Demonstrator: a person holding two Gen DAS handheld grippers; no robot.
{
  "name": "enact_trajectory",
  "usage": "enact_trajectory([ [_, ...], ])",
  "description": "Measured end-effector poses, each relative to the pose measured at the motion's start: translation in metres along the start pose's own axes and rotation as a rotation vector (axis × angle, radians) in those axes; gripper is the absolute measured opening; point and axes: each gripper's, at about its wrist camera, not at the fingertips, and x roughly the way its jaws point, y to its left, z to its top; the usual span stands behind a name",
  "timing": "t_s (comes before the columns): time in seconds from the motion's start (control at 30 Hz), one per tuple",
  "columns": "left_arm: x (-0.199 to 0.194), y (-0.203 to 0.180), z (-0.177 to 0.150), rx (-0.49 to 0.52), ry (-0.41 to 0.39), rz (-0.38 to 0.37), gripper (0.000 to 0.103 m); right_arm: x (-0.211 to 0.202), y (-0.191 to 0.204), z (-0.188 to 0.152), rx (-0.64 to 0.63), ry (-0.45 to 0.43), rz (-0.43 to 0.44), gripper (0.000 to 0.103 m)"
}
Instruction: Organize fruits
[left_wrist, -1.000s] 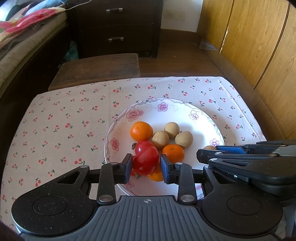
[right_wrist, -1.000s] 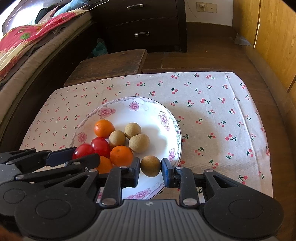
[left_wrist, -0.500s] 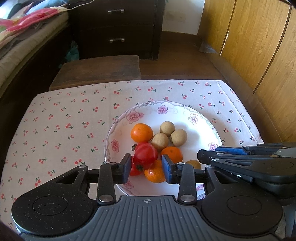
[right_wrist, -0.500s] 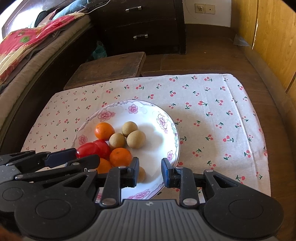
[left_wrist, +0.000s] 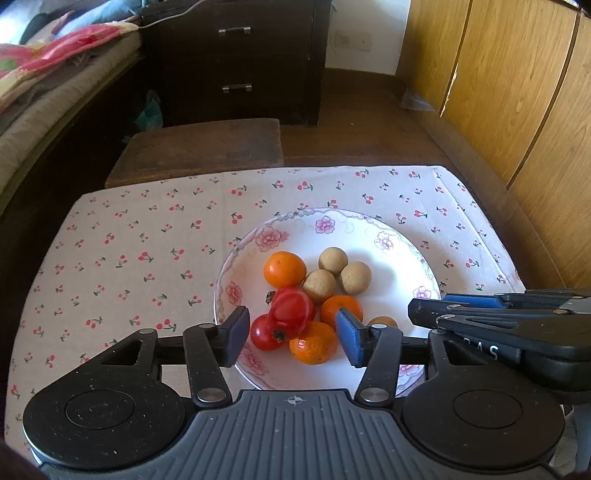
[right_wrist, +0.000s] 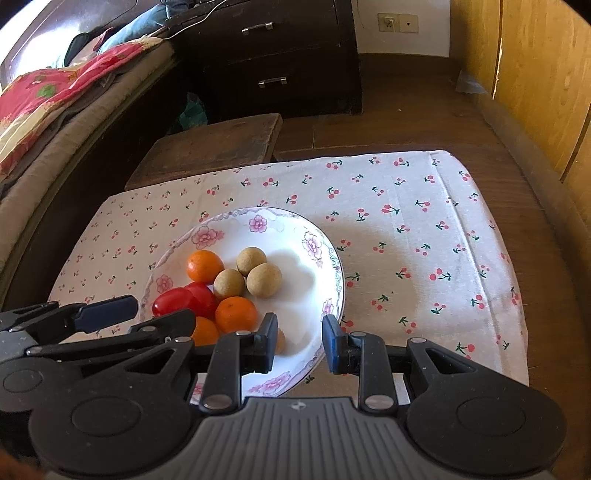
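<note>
Left end: cherry-print cloth covers the table, bare on this side. The left gripper hangs over the near-left rim of the floral plate. Its jaws have just been opening and now stand partly apart, pads clear of everything and gripping nothing. Two tomatoes lie in the plate in the gap: lower tomato by the left pad, upper tomato stacked against it. All the fruit is in the plate, bunched near-left. Far orange sits behind the tomatoes, near orange is just right of the lower tomato, and middle orange is behind that. Three longans cluster touching one another, right of the far orange. A fourth longan peeks out behind the left gripper's blue pad; in the right wrist view it lies on the plate, half hidden by a finger. The right gripper is over the near-right rim, jaws drawn in to a narrow gap and holding nothing. Right of the plate there is only cloth.
</note>
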Motion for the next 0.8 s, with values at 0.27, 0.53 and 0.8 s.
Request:
enact_trajectory([
  [0.27,-0.003,0.001,-0.002,-0.001,-0.004,0.023,0.072,-0.004,0.0,-0.002,0.004,-0.002,-0.006,0.03],
  [0.53,-0.013,0.003,-0.009,-0.002,-0.025,0.036,0.081,-0.017,-0.001,-0.01,-0.008,-0.02,-0.015,0.034],
  [0.8,-0.026,0.007,-0.014,-0.029,-0.055,0.047,0.086,-0.03,0.0,-0.016,-0.015,-0.039,-0.016,0.04],
])
